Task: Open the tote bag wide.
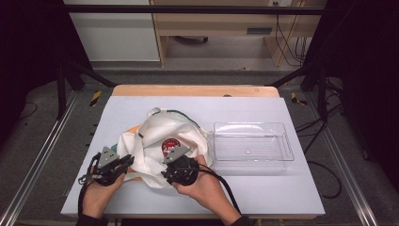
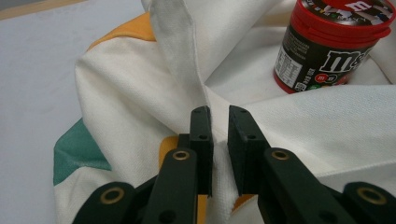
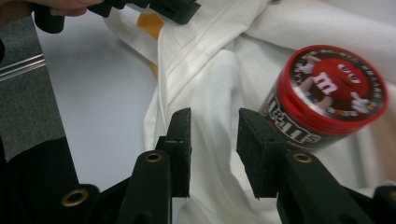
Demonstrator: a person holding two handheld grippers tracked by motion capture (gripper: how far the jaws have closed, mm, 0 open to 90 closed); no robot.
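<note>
Two tongs work at the near edge of a white cloth bag (image 1: 162,141) crumpled on the tabletop (image 1: 263,188), left of a clear plastic tray (image 1: 251,146). Your left tongs (image 2: 218,116) stand with jaws slightly apart astride a raised seam of the bag, a narrow gap showing beside the fold. Your right tongs (image 3: 214,126) are released, jaws parted over loose cloth, gripping nothing. One red-lidded candy tub (image 3: 327,98) sits on the bag just beside them, its long axis tilted, lid facing up and toward you.
</note>
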